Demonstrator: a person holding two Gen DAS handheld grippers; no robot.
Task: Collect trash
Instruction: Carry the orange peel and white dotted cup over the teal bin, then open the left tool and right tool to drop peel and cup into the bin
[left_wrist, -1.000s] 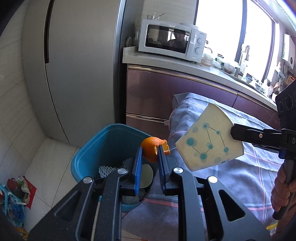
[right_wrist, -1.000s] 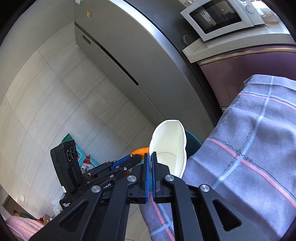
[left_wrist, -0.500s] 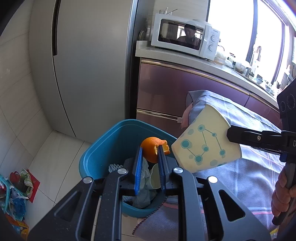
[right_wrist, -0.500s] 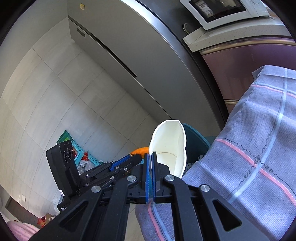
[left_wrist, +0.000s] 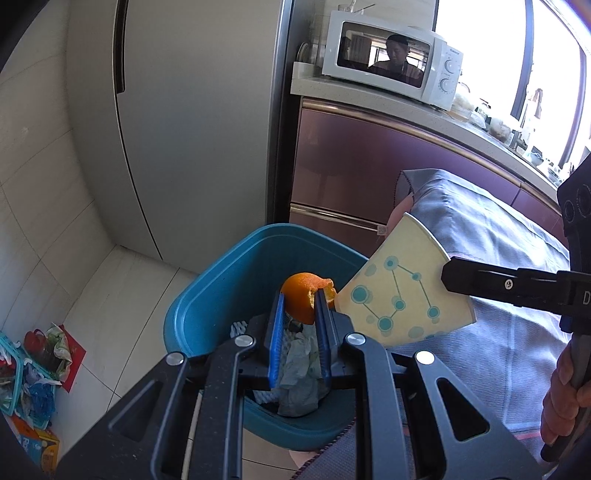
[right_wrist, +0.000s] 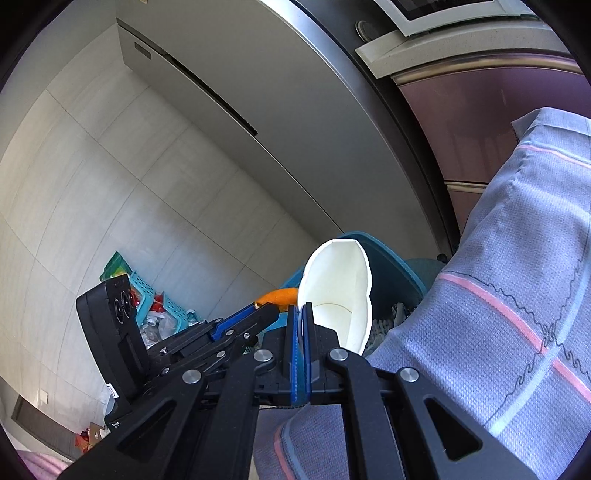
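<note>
Over the blue bin now, both tools have swung in from the side: a second ago the bin sat low and off to the left of the left gripper, and now its mouth sits squarely under the fingers, crumpled tissue and other scraps showing inside. Left gripper is clenched on the orange peel, peel poking up between the blue pads, hanging right above the opening. Right gripper is pinched tight on the wall of the paper cup, the dotted cup tilted on its side with its mouth facing the bin; in the left view that cup sits just beside the peel, nearly touching it, at the bin's near rim by the striped cloth. That shift matters: both pieces of trash look lined up for a drop. I'd judge the peel ready to fall clean; the cup looks a touch over the rim and may want nudging inward first, or it could bounce onto the cloth.
</note>
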